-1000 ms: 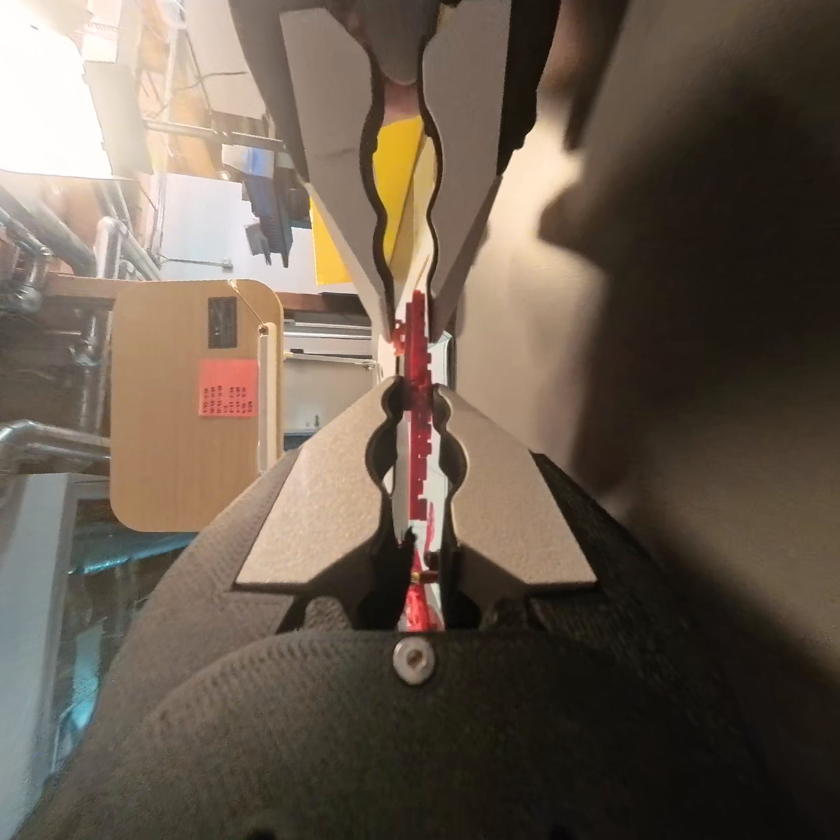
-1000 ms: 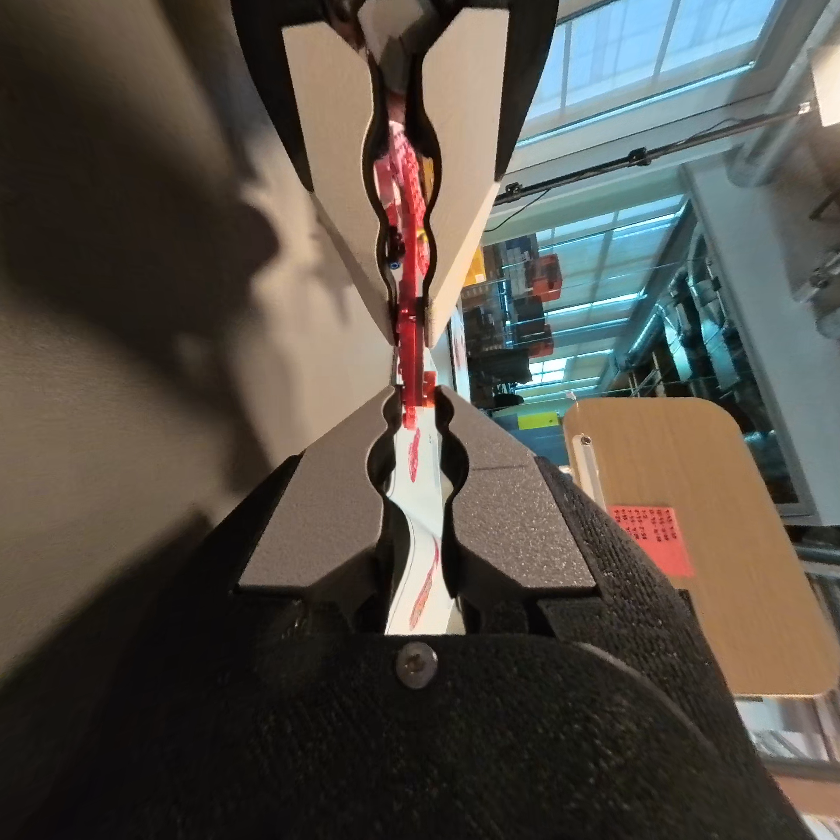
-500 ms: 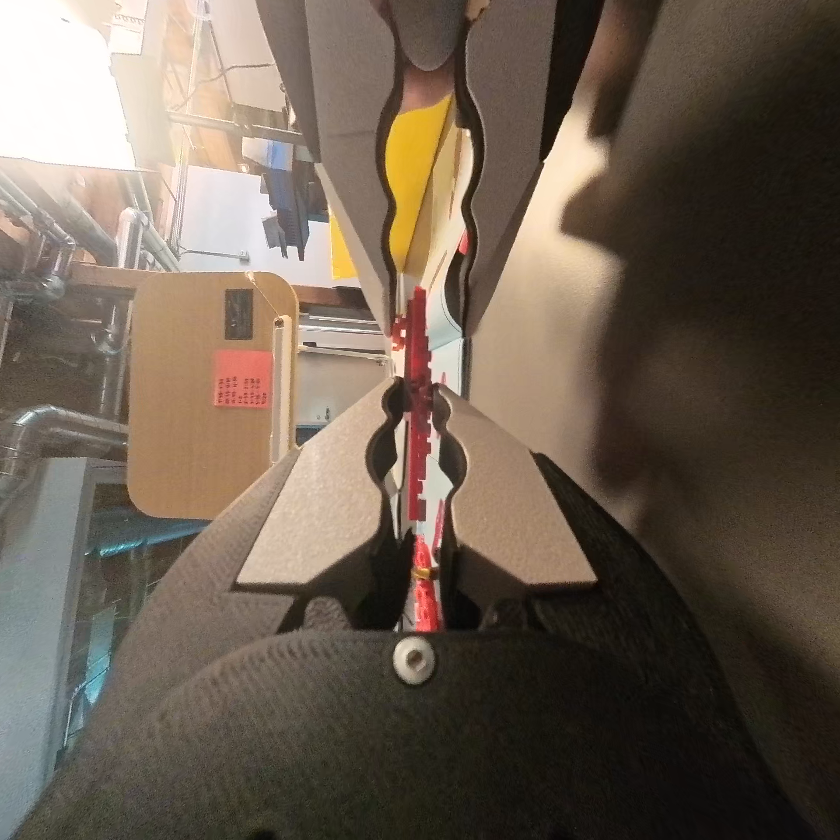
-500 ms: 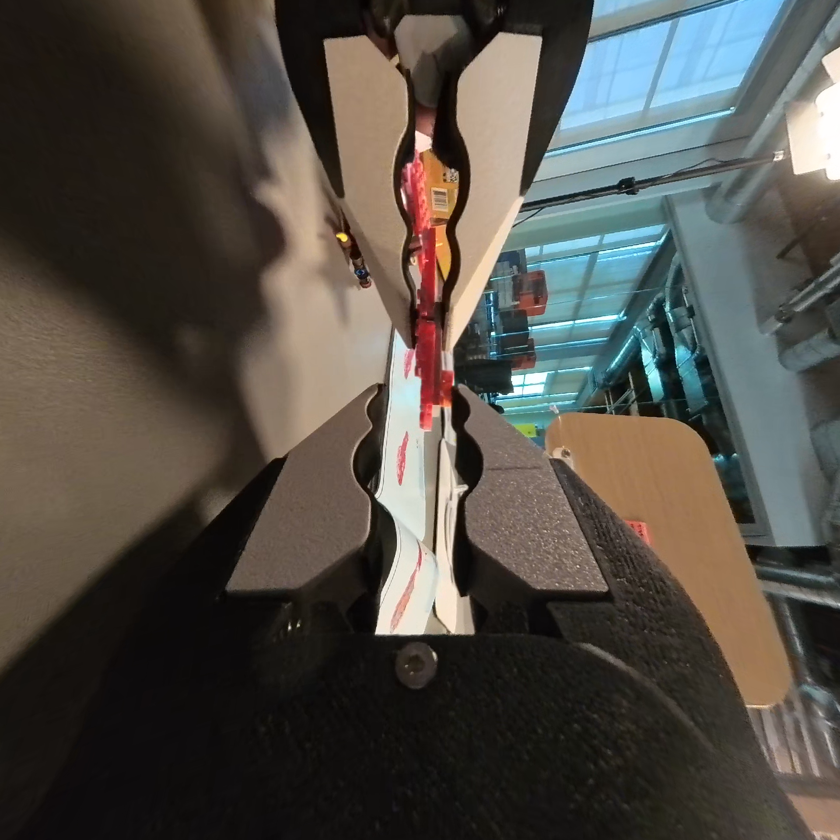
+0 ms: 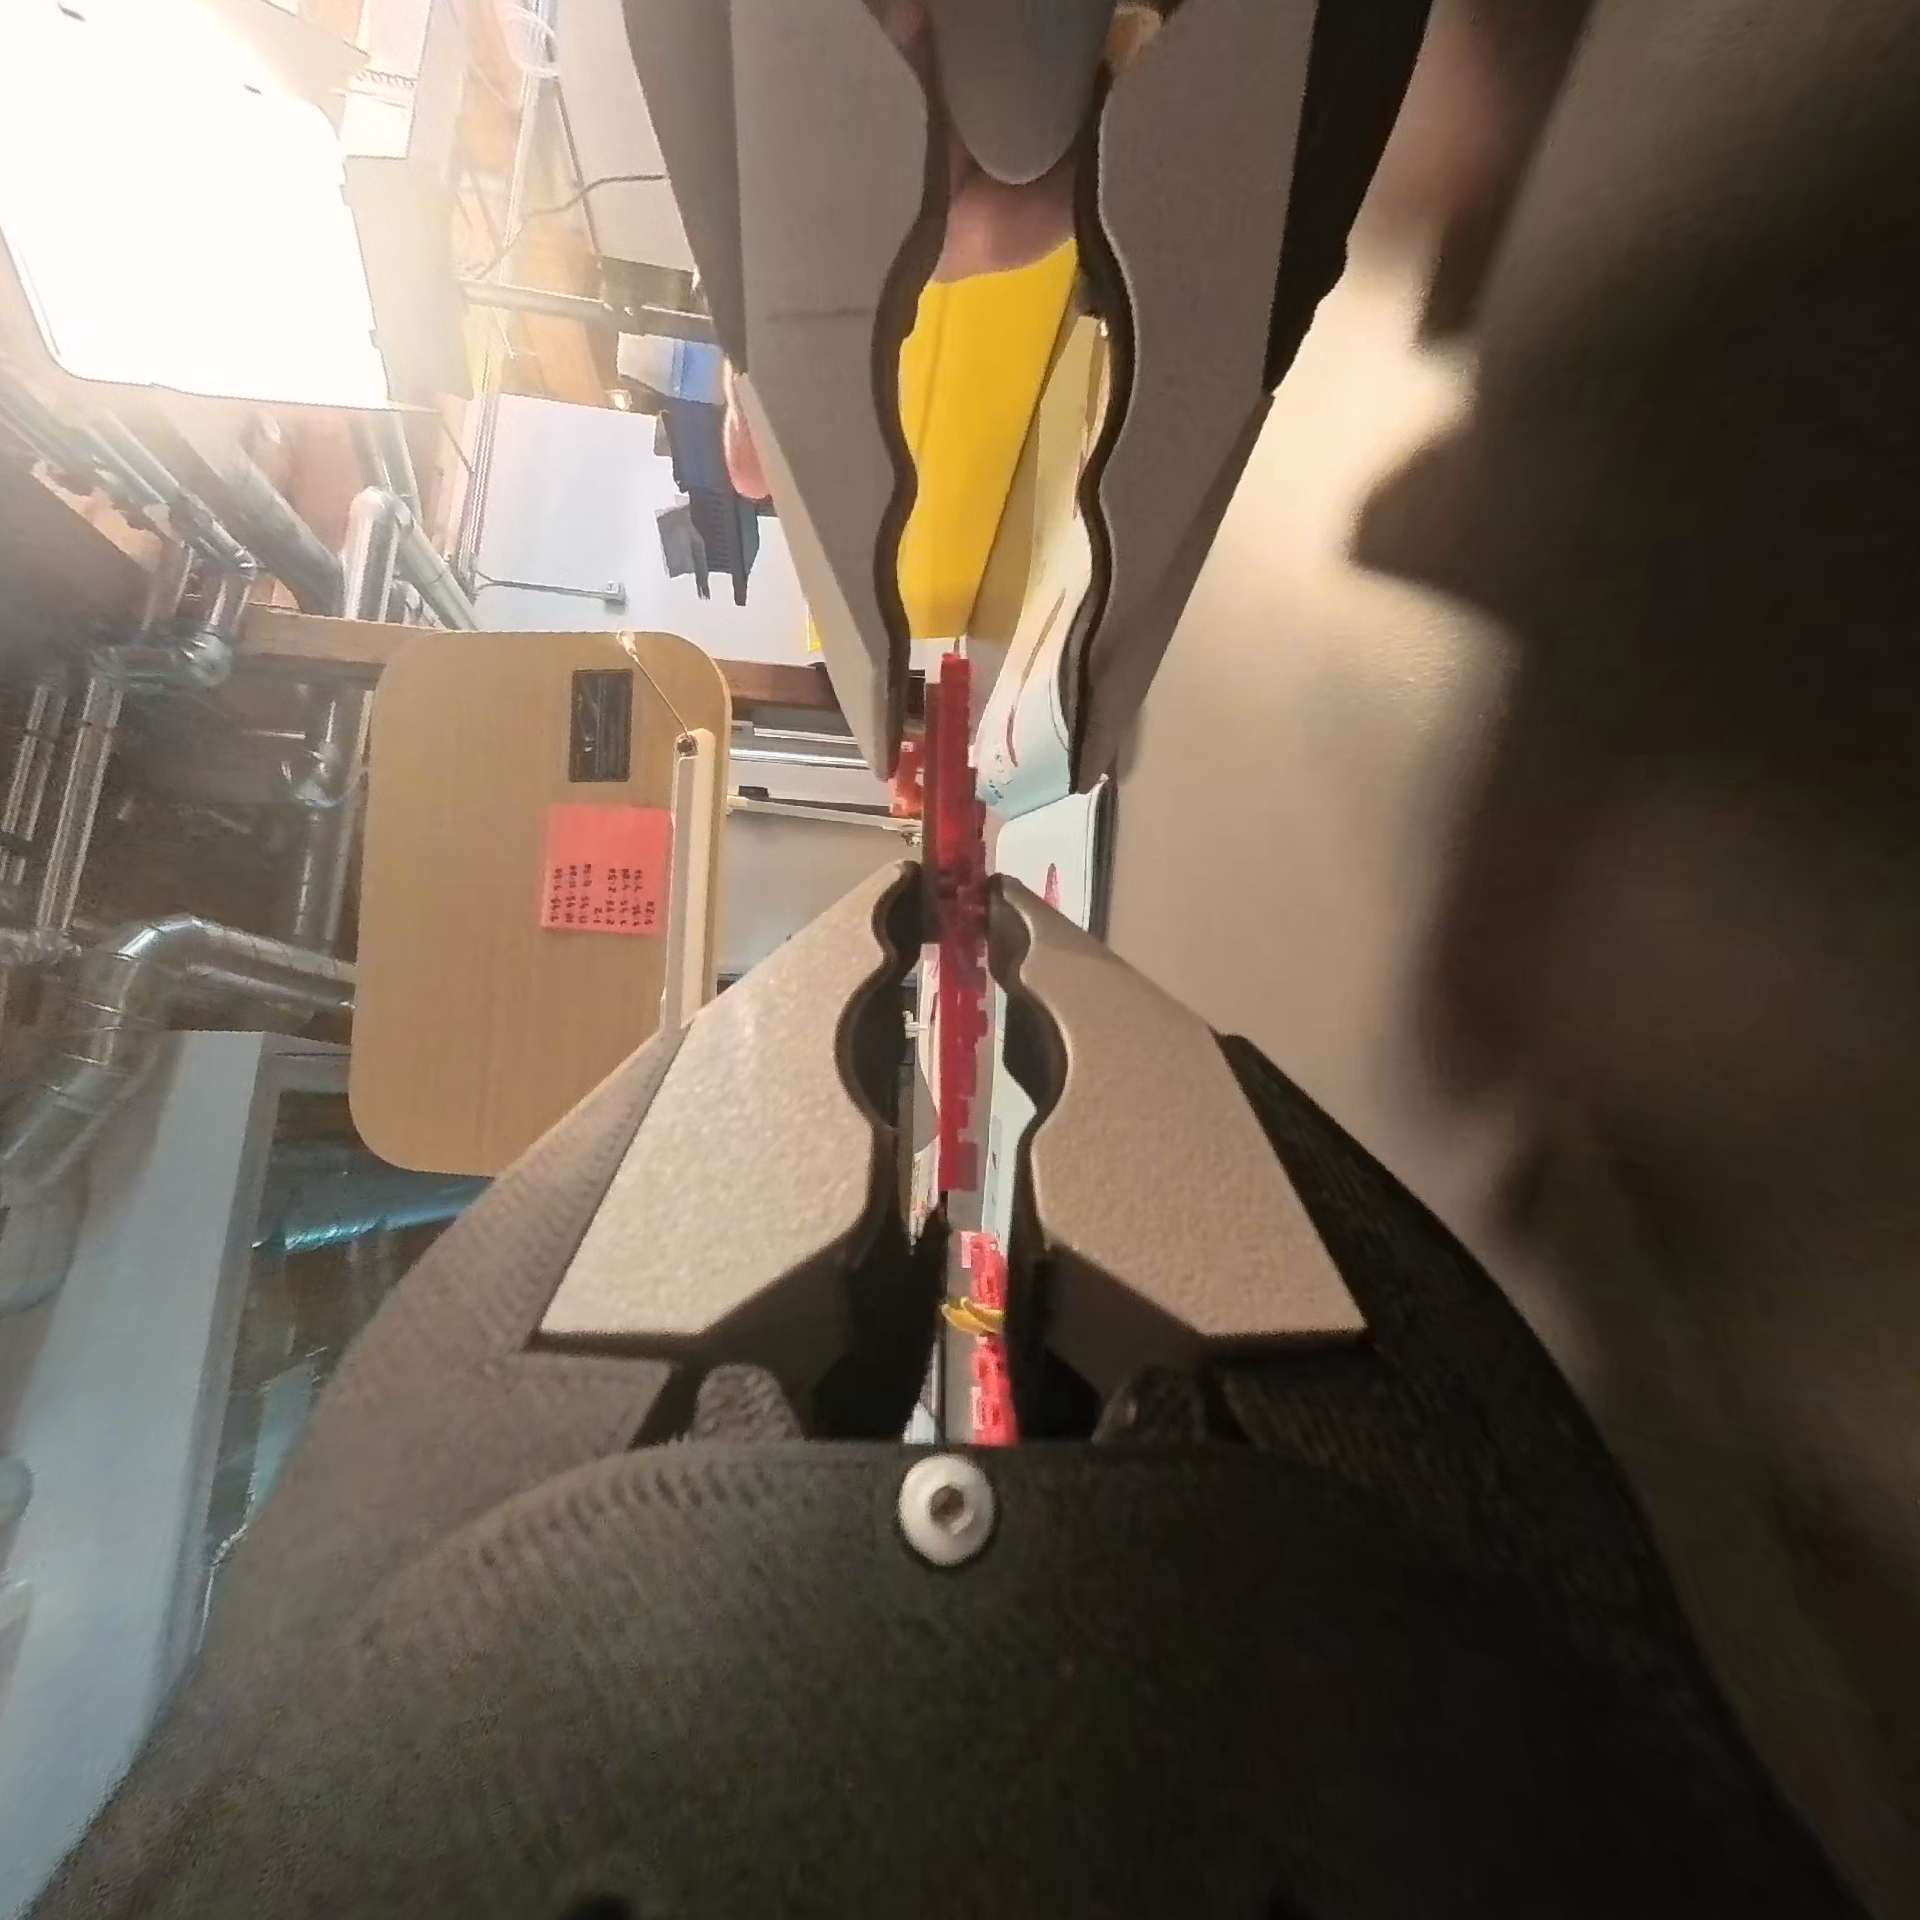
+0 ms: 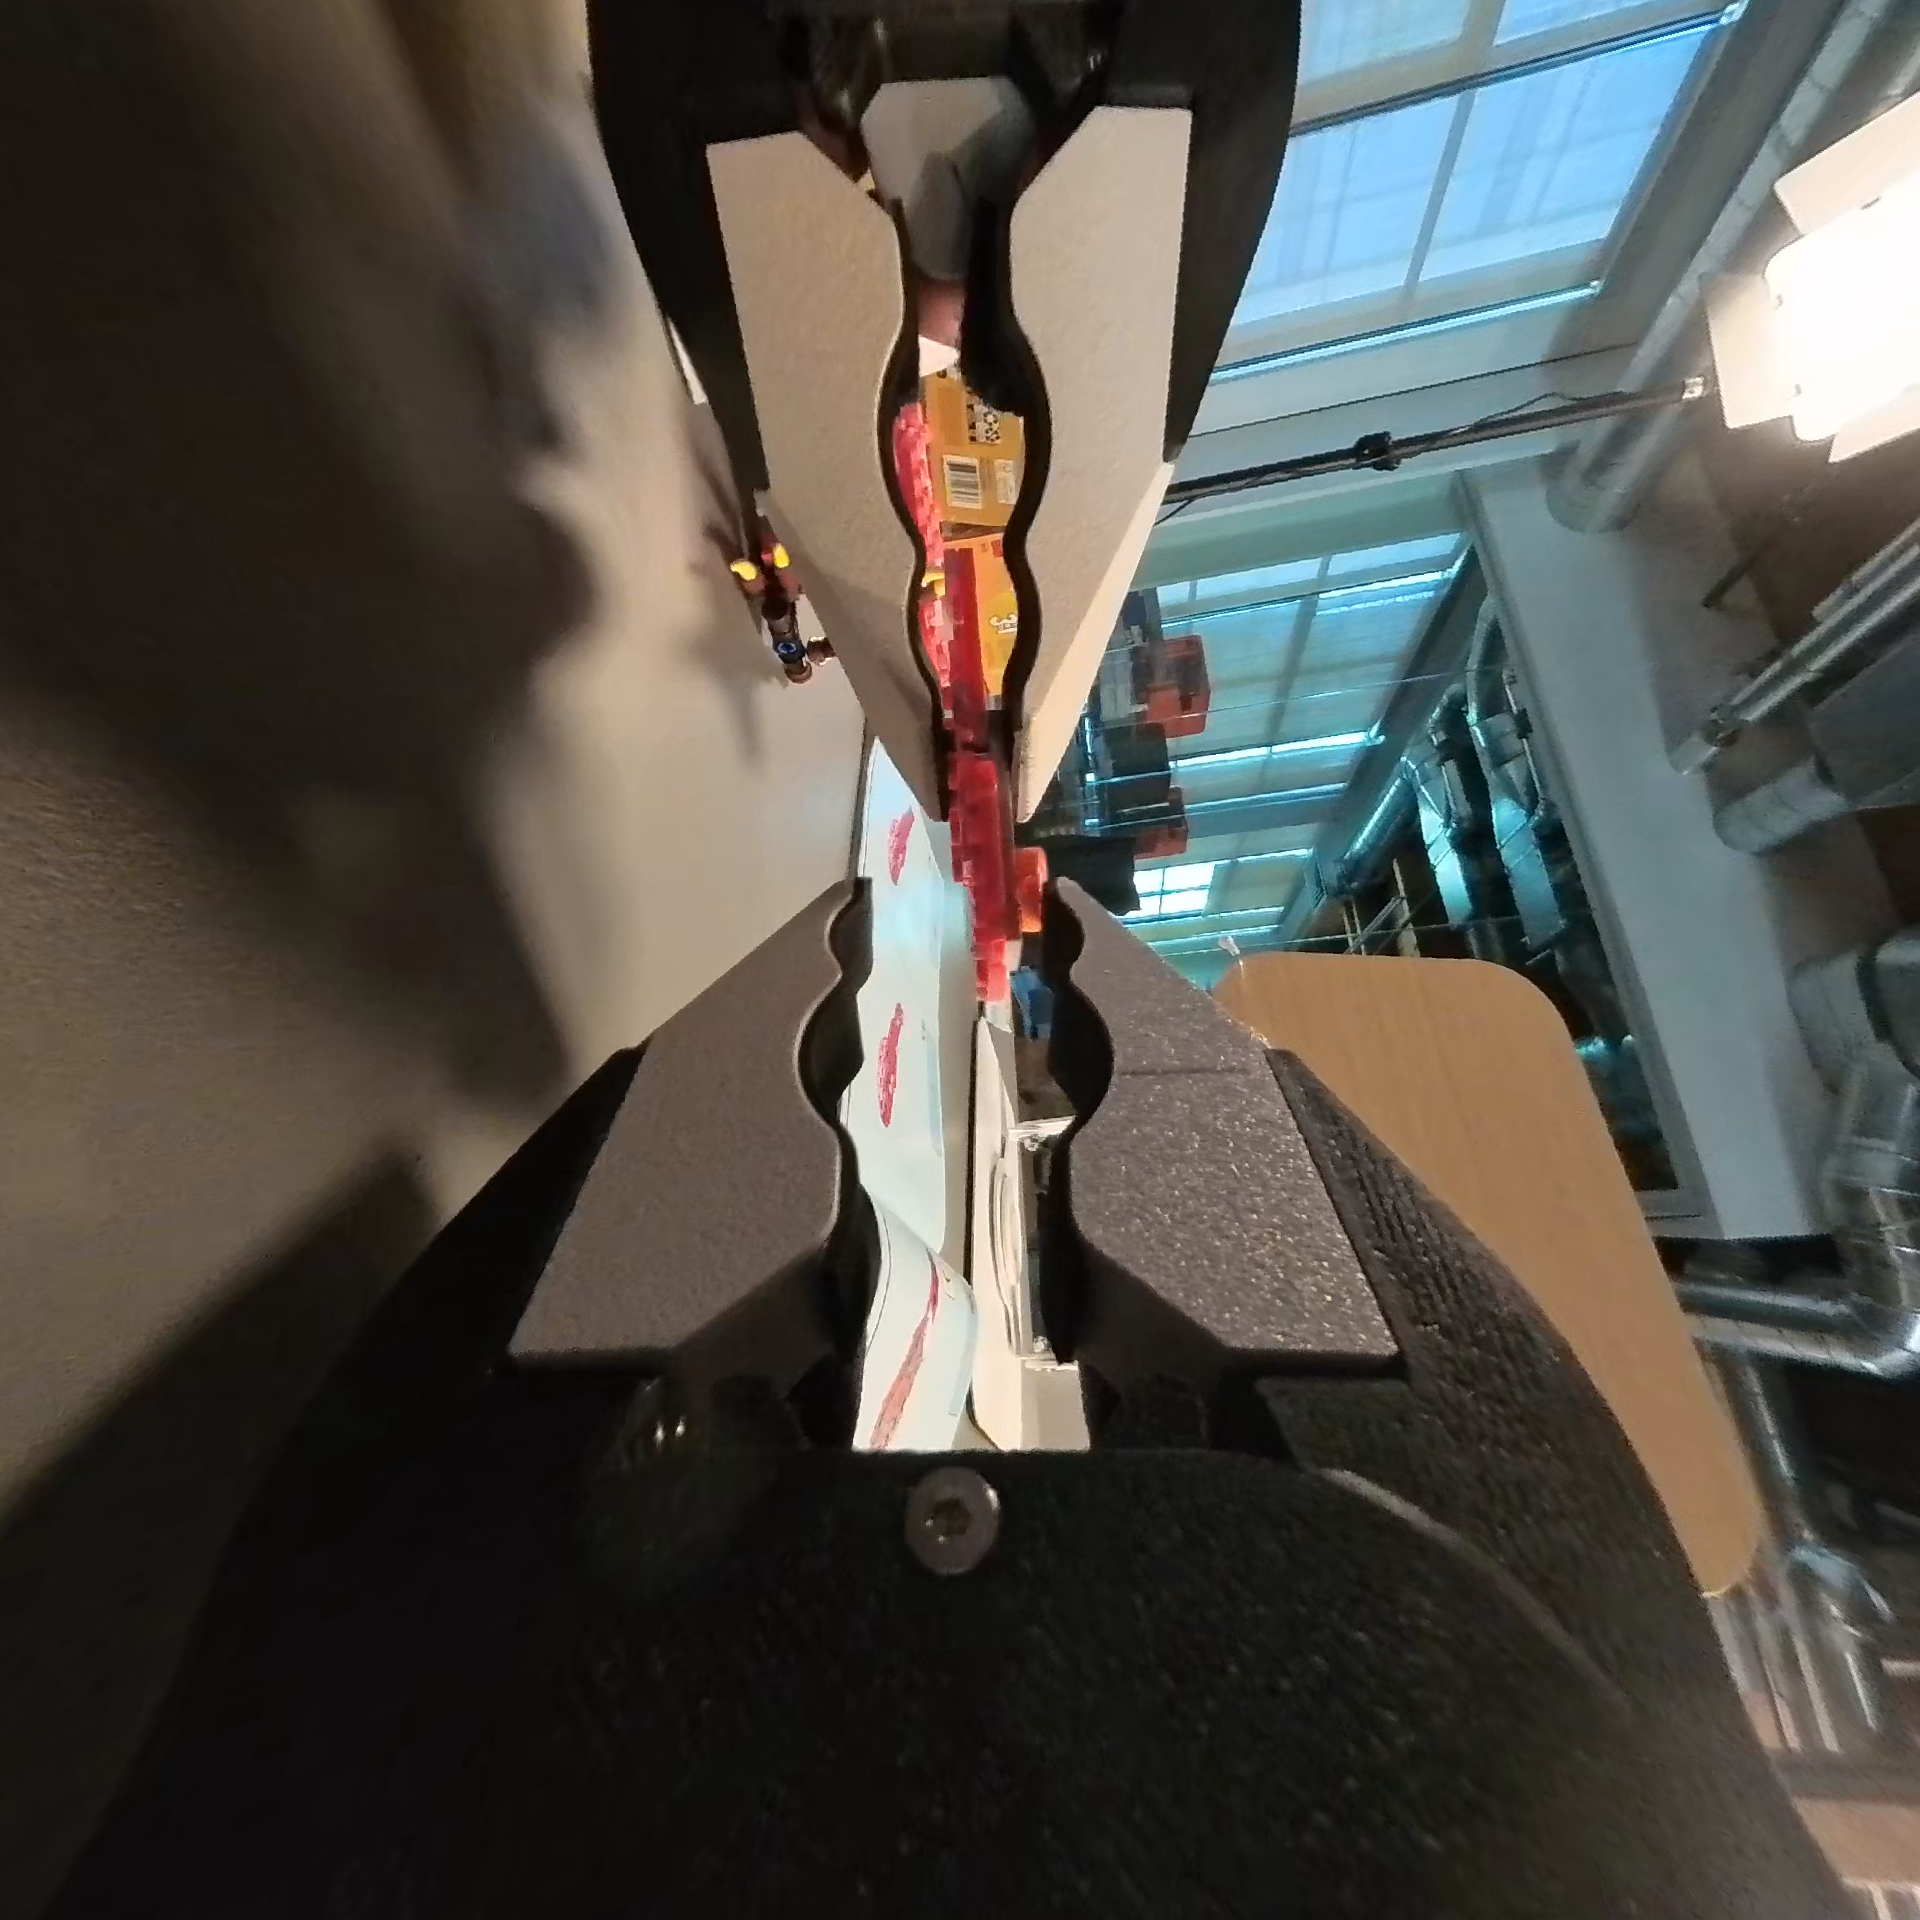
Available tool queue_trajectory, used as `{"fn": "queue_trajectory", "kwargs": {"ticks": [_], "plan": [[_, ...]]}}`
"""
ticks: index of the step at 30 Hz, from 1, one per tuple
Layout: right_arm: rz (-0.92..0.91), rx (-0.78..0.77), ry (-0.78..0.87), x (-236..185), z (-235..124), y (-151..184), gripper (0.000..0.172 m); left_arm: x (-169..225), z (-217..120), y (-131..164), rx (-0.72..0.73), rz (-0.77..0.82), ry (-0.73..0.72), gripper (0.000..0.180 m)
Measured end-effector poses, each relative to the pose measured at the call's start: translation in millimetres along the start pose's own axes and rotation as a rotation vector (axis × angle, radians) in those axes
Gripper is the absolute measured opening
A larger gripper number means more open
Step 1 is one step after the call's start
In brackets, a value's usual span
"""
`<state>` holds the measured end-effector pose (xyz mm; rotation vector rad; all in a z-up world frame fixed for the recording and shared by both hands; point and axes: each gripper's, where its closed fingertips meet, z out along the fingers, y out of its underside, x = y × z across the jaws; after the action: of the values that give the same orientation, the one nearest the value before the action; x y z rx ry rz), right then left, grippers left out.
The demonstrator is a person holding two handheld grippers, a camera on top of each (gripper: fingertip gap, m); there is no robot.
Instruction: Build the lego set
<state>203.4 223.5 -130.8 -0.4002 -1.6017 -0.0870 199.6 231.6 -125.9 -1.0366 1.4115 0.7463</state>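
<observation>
Grey table surface (image 5: 1351,831) filled one side of each view, a printed sheet (image 6: 914,1039) lying flat on it. Between both grippers stood a red brick strip (image 5: 956,831), its long axis running fingertip to fingertip. Left gripper (image 5: 956,894) clenched it at both pads; right gripper (image 6: 956,904) had released, one pad well clear. Sticker writing went unread.
</observation>
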Motion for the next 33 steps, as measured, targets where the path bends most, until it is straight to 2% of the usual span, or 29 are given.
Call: {"fn": "queue_trajectory", "kwargs": {"ticks": [33], "plan": [[0.044,0.014,0.041,5.8,-0.8,-2.7,0.036,-8.6,-2.4,-1.0,-0.002,0.003,-0.064,0.01]]}}
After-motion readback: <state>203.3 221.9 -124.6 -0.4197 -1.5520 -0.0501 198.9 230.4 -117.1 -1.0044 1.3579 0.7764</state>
